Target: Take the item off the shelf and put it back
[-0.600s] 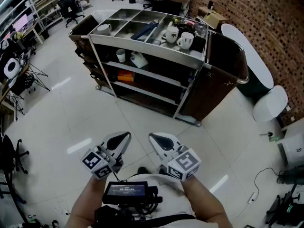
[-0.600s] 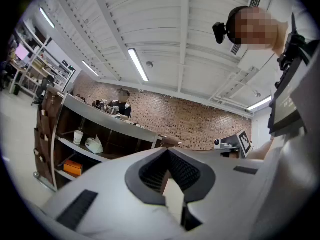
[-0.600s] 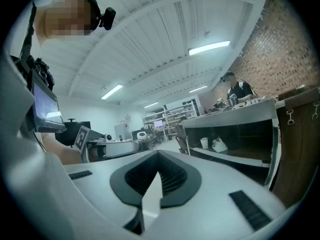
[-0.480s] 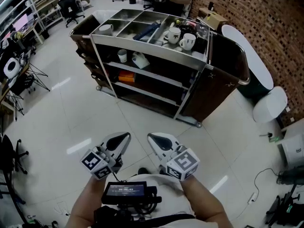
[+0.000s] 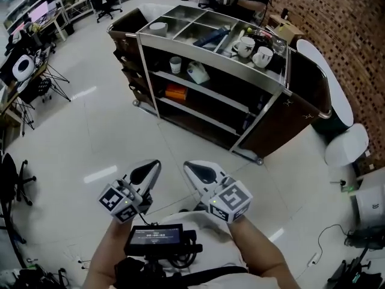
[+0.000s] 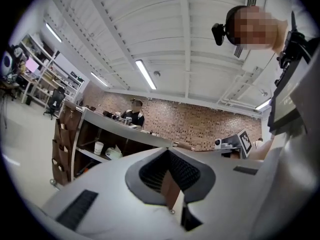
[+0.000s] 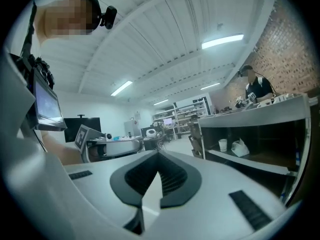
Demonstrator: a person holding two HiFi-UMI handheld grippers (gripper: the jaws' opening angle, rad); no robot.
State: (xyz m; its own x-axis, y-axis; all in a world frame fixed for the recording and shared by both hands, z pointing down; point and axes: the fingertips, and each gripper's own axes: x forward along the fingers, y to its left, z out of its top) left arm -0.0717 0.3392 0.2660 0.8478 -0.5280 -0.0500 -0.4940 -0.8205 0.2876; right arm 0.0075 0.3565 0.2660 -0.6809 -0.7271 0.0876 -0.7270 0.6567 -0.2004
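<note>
Fingers, left gripper [image 5: 151, 166]: I see them pressed together, nothing held.
Fingers, right gripper [image 5: 191, 167]: closed tight against each other, empty.
Shelf: steel-framed dark wooden cart [image 5: 274, 110] at 12 o'clock, well apart from both grippers.
Item: white paper cup [image 5: 175, 64] upright on the upper shelf, crumpled white bag [image 5: 197, 73] just beside it at 3 o'clock.
Below: flat orange packet [image 5: 175, 93] on the next shelf down.

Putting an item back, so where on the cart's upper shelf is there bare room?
Bare: the upper shelf right of the white bag, up to the right post. Crowded: its left end, with the paper cup beside the bag, and the top compartment with mugs.
</note>
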